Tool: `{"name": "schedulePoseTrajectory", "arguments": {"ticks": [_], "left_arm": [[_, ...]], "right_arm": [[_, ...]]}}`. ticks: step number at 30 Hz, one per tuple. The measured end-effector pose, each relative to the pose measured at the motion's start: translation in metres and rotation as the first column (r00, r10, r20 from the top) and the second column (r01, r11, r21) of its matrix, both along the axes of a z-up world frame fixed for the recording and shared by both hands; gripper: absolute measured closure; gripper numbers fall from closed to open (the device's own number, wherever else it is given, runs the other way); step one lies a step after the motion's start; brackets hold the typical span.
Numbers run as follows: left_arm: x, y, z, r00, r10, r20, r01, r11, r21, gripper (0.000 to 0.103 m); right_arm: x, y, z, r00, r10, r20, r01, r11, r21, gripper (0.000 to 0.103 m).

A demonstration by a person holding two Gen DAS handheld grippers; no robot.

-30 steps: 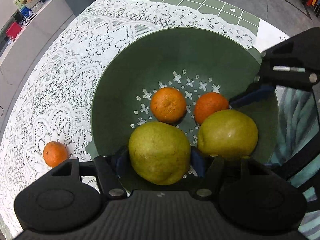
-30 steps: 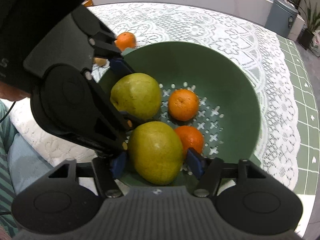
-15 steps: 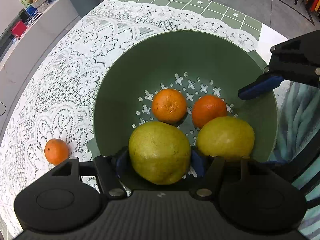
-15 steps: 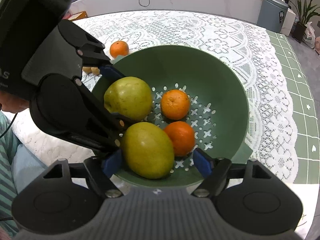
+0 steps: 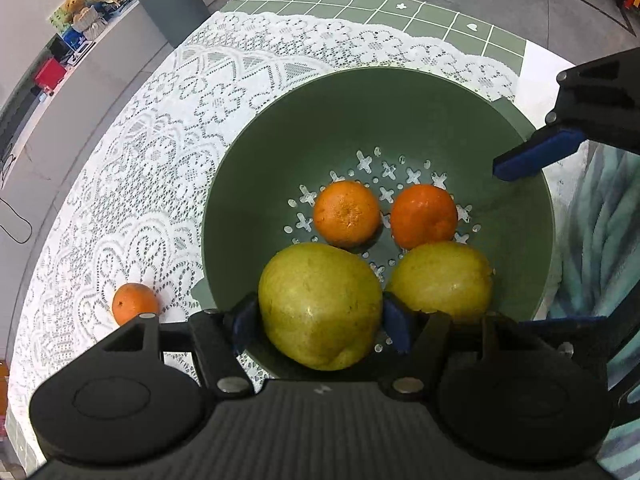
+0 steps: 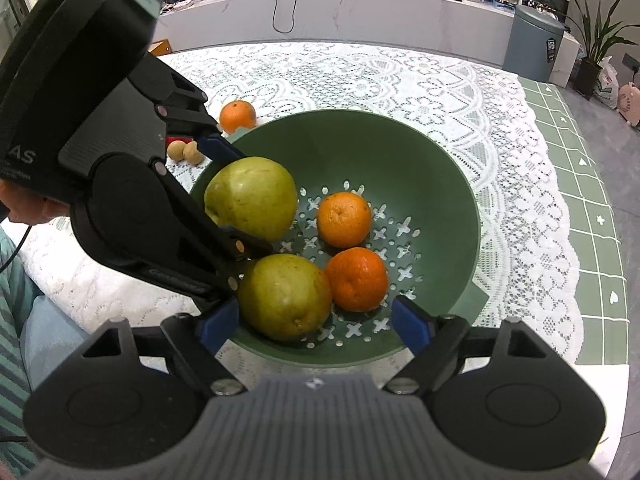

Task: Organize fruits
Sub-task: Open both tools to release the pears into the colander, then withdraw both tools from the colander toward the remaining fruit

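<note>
A green colander bowl (image 5: pixel 400 120) (image 6: pixel 440 184) sits on the lace tablecloth. In it lie two oranges (image 5: pixel 346 213) (image 5: pixel 424 216) and a yellow-green pear (image 5: pixel 440 280) (image 6: pixel 285 296). My left gripper (image 5: pixel 320 320) is shut on a second pear (image 5: pixel 320 304) (image 6: pixel 252 198), held over the bowl's near rim. My right gripper (image 6: pixel 314 326) is open, its blue pads either side of the released pear, just above the bowl. A third orange (image 5: pixel 134 304) (image 6: pixel 237 115) lies on the cloth outside the bowl.
Two small brown round fruits (image 6: pixel 185 151) lie on the cloth beside the bowl. A green grid mat (image 6: pixel 592 216) shows past the lace. A counter (image 6: pixel 320 12) and grey bin (image 6: pixel 532 36) stand beyond the table. The person's striped clothing (image 5: pixel 600 220) is close by.
My right gripper has opened and let go of its pear, which now rests in the bowl, and has pulled back and up. My left gripper still holds its pear, raised slightly.
</note>
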State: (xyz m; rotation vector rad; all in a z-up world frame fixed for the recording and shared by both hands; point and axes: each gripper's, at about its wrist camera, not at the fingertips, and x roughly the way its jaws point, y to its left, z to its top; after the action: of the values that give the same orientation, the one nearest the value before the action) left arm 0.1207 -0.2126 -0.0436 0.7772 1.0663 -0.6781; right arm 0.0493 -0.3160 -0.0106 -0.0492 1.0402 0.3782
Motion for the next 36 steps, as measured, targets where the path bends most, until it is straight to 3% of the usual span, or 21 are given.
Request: {"name": "schedulePoseTrajectory", "arguments": {"ticks": [4, 9, 16, 21, 27, 36], "left_arm": [[0.001, -0.002, 0.005, 1.000, 0.009, -0.009, -0.009, 1.000, 0.008, 0.025], [0.006, -0.005, 0.030, 0.999, 0.031, 0.016, -0.030, 0.999, -0.041, 0.018], [0.003, -0.001, 0.052, 0.998, 0.046, 0.049, -0.040, 0.994, -0.103, 0.018], [0.001, 0.016, 0.068, 0.994, 0.104, 0.044, -0.092, 0.972, -0.218, 0.018], [-0.010, 0.038, 0.083, 0.990, 0.124, 0.069, -0.102, 0.957, -0.271, 0.018], [-0.024, 0.090, 0.101, 0.968, 0.233, 0.088, -0.184, 0.908, -0.376, 0.018]], "right_arm": [[-0.002, -0.001, 0.002, 1.000, -0.005, 0.009, 0.005, 1.000, 0.008, 0.018], [-0.002, -0.002, 0.003, 1.000, -0.016, 0.015, 0.015, 0.999, 0.029, 0.014], [-0.008, -0.011, 0.011, 0.996, -0.056, 0.074, 0.050, 0.996, 0.076, 0.014], [-0.016, -0.006, 0.019, 0.985, -0.092, 0.148, 0.082, 0.994, 0.068, 0.014], [-0.019, 0.002, 0.025, 0.968, -0.151, 0.199, 0.135, 0.987, 0.091, 0.014], [-0.024, 0.012, 0.032, 0.942, -0.247, 0.227, 0.186, 0.948, 0.260, 0.014]]}}
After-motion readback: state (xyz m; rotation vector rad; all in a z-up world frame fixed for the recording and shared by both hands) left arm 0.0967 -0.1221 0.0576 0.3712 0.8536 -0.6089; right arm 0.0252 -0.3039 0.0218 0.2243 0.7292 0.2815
